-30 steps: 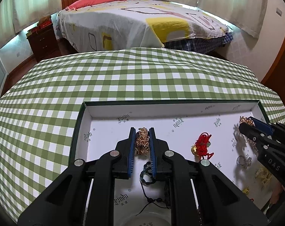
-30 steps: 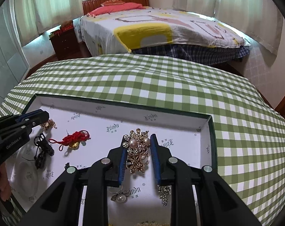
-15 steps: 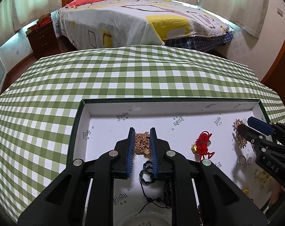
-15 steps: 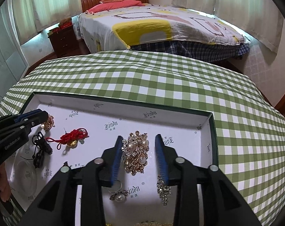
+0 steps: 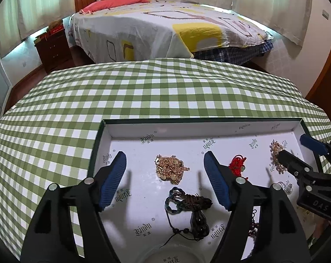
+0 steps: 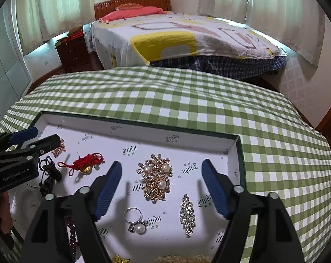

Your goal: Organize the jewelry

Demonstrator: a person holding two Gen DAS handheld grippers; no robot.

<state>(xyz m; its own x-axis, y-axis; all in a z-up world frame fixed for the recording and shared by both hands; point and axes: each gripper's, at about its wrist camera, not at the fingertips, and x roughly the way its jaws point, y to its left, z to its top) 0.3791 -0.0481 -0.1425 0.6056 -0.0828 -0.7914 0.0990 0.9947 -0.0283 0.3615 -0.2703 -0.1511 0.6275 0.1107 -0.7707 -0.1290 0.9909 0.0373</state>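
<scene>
A bed (image 5: 165, 28) is seen beyond the checked tablecloth (image 5: 143, 92). The tray (image 5: 200, 129) is set on the cloth. In the tray: one gold chain (image 5: 169, 169), one dark cord (image 5: 188, 203), one red knot (image 6: 86, 163), one pearl brooch (image 6: 156, 177), one ring (image 6: 135, 220), one crystal clip (image 6: 187, 214). Left gripper (image 5: 165, 182) and right gripper (image 6: 160, 189) are spread wide above the tray, nothing held.
</scene>
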